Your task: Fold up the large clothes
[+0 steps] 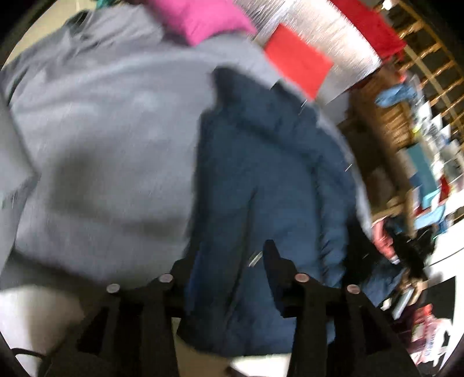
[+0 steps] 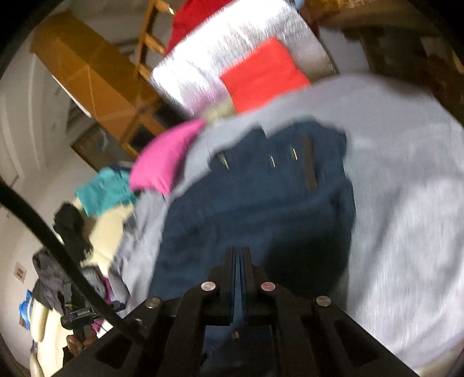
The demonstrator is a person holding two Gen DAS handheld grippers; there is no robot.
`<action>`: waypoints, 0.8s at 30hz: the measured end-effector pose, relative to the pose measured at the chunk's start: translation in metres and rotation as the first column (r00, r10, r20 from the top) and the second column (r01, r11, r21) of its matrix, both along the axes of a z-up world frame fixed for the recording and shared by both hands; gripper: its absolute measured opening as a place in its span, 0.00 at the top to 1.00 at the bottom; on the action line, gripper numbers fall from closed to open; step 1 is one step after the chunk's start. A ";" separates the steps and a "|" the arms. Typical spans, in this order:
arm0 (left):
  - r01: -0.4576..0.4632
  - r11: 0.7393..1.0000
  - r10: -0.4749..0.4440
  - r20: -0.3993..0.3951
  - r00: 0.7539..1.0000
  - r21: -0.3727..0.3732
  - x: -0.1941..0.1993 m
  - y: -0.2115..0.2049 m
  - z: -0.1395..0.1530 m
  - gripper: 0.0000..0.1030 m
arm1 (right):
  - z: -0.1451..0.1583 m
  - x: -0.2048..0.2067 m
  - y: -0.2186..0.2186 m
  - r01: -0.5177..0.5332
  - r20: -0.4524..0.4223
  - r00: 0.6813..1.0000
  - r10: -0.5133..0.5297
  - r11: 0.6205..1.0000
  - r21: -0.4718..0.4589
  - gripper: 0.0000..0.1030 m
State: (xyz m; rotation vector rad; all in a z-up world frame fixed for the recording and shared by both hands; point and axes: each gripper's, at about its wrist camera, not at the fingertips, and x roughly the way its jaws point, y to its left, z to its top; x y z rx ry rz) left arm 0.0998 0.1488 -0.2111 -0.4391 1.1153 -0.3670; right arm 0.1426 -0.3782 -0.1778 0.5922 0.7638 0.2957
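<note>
A dark blue garment [image 1: 261, 179] lies over a grey cloth [image 1: 101, 130] on the bed. In the left wrist view my left gripper [image 1: 226, 261] has its fingers apart, with blue fabric bunched between them; one finger [image 1: 272, 261] shows clearly, the other is partly covered. In the right wrist view the blue garment [image 2: 261, 203], with small metal fasteners, spreads ahead over the grey cloth [image 2: 406, 203]. My right gripper [image 2: 238, 255] is shut, with a thin edge of blue fabric pinched between its fingers. Both views are motion-blurred.
A pink folded cloth [image 1: 203, 20] and a red folded cloth [image 1: 298, 66] lie on a silver sheet [image 1: 333, 34] beyond the garment. A teal cloth [image 2: 107, 191], wooden furniture [image 2: 87, 75] and a black cable [image 2: 58, 246] are at the left. A cluttered area [image 1: 420, 188] is at the right.
</note>
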 end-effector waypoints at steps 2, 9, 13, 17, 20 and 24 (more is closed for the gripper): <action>-0.003 0.997 0.005 -0.031 1.000 0.073 -0.010 -0.005 -0.017 0.40 | -0.017 -0.009 0.000 -0.003 -0.053 0.999 0.003 1.000 -0.012 0.97; 0.088 0.964 -0.062 -0.114 0.992 0.249 -0.019 -0.032 -0.051 0.28 | -0.046 -0.048 -0.022 0.028 -0.119 0.993 -0.026 1.000 0.014 0.94; 0.142 0.948 -0.088 -0.192 0.977 0.286 -0.021 -0.038 -0.069 0.25 | -0.052 -0.066 -0.022 -0.002 -0.163 0.987 0.004 1.000 0.015 0.93; 0.195 0.940 -0.136 -0.219 0.966 0.279 -0.025 -0.046 -0.081 0.24 | -0.060 -0.083 -0.026 0.007 -0.201 0.980 -0.006 1.000 0.003 0.93; 0.246 0.929 -0.180 -0.243 0.953 0.277 -0.029 -0.056 -0.094 0.24 | -0.071 -0.095 -0.037 0.043 -0.247 0.968 -0.041 0.999 0.002 0.73; 0.286 0.920 -0.221 -0.249 0.943 0.267 -0.033 -0.065 -0.103 0.24 | -0.084 -0.111 -0.051 0.105 -0.288 0.951 -0.113 0.994 -0.042 0.43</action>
